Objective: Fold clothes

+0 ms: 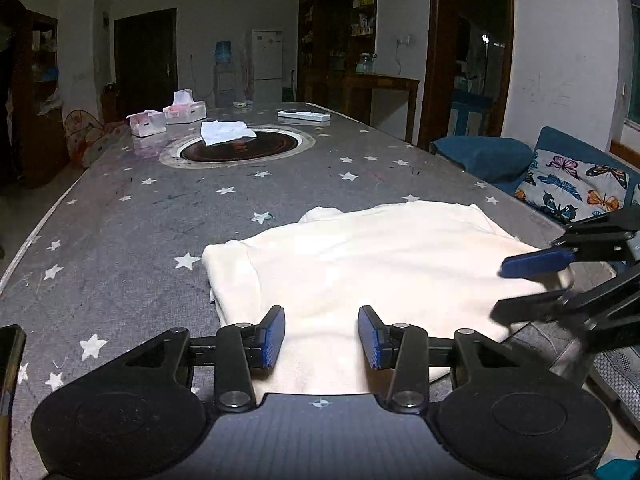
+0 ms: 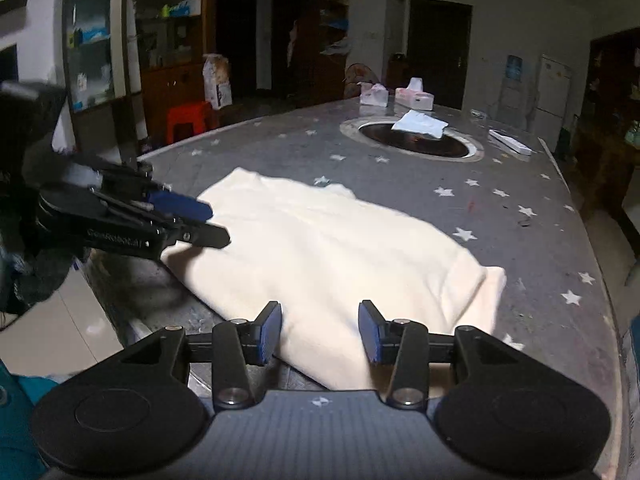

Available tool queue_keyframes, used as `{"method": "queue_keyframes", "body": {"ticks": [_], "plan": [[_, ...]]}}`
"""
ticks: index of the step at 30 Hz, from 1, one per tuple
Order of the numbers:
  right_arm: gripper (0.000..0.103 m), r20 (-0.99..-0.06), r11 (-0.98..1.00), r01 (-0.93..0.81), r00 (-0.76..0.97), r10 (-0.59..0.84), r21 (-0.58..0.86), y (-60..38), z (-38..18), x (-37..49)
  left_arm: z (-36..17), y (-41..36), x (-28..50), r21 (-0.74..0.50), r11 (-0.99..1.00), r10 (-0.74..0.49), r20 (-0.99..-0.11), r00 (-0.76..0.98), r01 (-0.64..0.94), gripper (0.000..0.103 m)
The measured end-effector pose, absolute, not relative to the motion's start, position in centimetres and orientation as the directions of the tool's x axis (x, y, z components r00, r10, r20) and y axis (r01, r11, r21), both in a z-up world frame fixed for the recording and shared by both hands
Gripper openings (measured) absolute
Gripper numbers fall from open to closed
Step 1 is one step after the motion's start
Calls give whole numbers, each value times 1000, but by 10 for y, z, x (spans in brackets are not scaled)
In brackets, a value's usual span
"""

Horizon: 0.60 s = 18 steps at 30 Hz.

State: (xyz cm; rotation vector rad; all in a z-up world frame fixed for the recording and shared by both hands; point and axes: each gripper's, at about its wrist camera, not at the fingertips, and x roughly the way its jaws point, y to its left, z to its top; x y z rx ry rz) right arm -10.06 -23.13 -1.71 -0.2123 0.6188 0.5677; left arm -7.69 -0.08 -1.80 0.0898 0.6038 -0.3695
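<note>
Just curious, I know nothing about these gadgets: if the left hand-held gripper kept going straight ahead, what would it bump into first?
Probably the cream garment: the open left hand-held gripper points across it, low over the table.

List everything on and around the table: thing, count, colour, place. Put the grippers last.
garment: one, cream white, partly folded, near end of the table
table: one, grey cover with white stars
round inset: one, dark with a pale ring, middle of the table
white cloth: one, lying on the round inset
tissue boxes: two, white and pink, far side of the table
flat white box: one, far right part of the table
butterfly cushion: one, multicoloured, on the blue sofa to the right
fridge: one, white, back wall
red stool: one, on the floor beyond the table
left gripper: black with blue pads, open over the garment's near edge
right gripper: black with blue pads, open over the garment's near corner
</note>
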Motion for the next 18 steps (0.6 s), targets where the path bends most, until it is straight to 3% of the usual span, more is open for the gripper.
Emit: {"method": "queue_keyframes", "body": {"ticks": [18], "plan": [[38,-518,874,-484,738,434,42,-243,-7,-84,-10,-12,-75,-8,925,-317,-565,762,380,54]]}}
